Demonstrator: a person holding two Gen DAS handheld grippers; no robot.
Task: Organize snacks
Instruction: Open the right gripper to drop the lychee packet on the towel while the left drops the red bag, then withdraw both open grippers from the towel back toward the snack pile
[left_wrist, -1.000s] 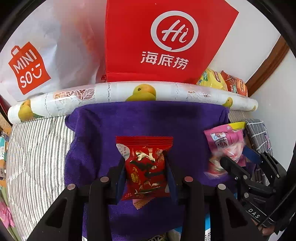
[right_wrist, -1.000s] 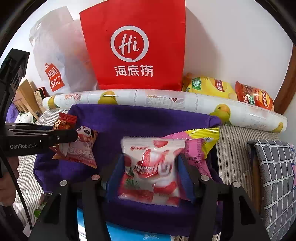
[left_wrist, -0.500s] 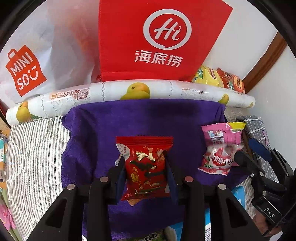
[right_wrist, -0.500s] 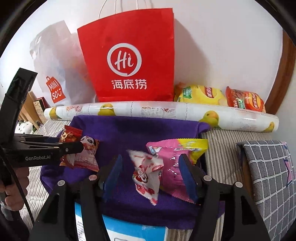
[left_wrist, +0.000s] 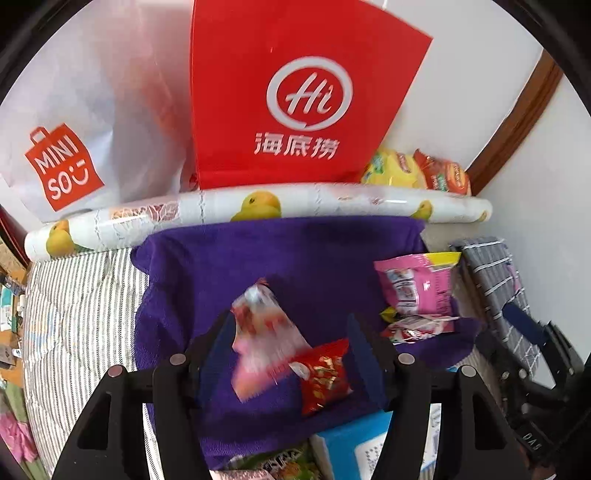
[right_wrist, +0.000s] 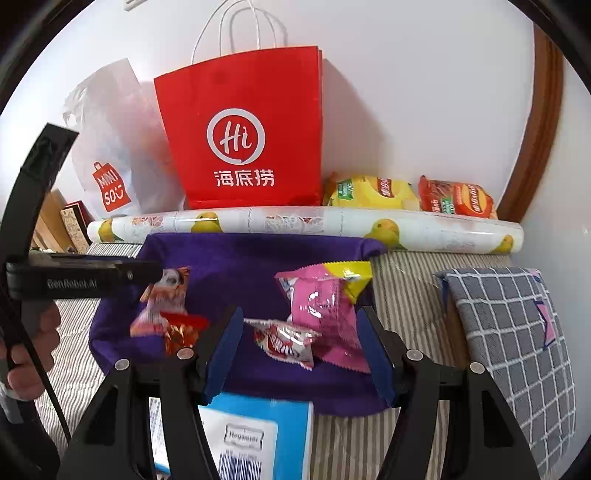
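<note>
Lower centre: left gripper (left_wrist: 291, 354), jaws just opened, pads clear of the red snack packet (left_wrist: 325, 376) and the blurred pink-and-white packet (left_wrist: 264, 332) between them on the purple towel (left_wrist: 295, 251). Right gripper (right_wrist: 299, 350) stood unclenched over the strawberry packet (right_wrist: 286, 341). Upper centre: red paper bag (right_wrist: 243, 129).

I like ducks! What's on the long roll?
Yellow ducks on white roll; right wrist view shows it best.

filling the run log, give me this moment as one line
left gripper: open, jaws just opened | red packet and panda packet: released over purple towel | right gripper: open, empty | strawberry packet: on towel
</note>
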